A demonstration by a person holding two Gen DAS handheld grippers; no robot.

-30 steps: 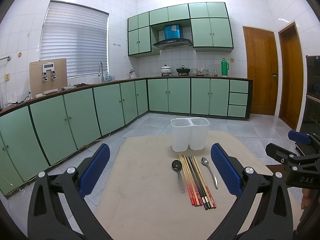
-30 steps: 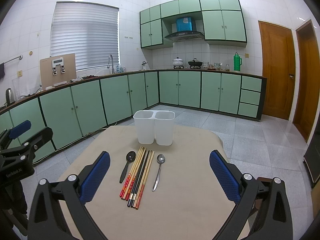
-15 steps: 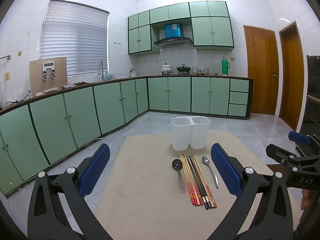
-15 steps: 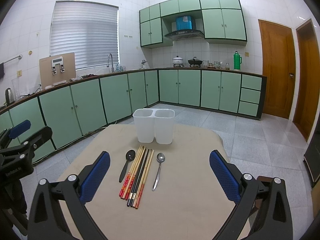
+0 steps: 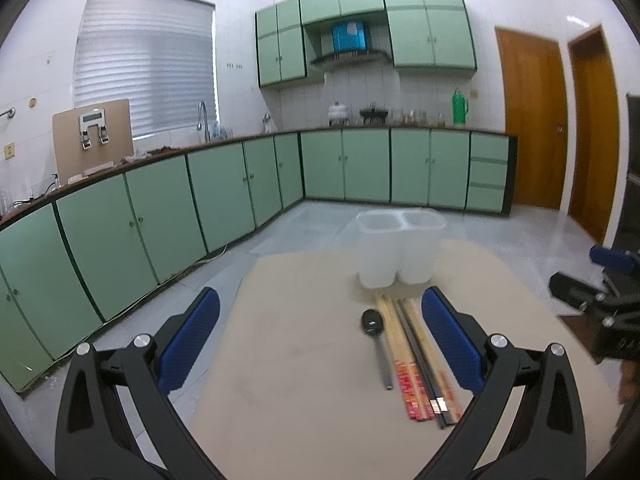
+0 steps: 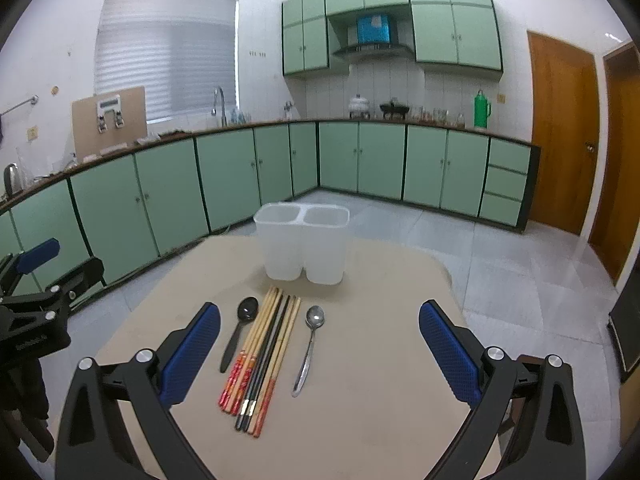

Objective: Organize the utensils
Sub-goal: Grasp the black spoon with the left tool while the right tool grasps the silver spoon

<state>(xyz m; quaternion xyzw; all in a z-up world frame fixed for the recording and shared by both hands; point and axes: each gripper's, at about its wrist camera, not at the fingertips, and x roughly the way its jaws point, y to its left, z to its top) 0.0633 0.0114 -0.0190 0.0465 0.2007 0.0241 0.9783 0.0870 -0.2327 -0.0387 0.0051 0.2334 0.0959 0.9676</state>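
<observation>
Black tool (image 6: 319,354) frames, blue textured pads (image 6: 191,354), silver screws (image 6: 144,356)

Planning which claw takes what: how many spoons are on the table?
2. A black plastic spoon lies left of the chopstick bundle; a shiny metal spoon lies right of it. None seem hidden.

Both handheld grippers hover side by side, jaws spread wide and empty: the left gripper (image 5: 320,344), blue pads apart, appears at the left edge of the right wrist view, while the right gripper (image 6: 320,354) shows at the right edge of the left view
</observation>
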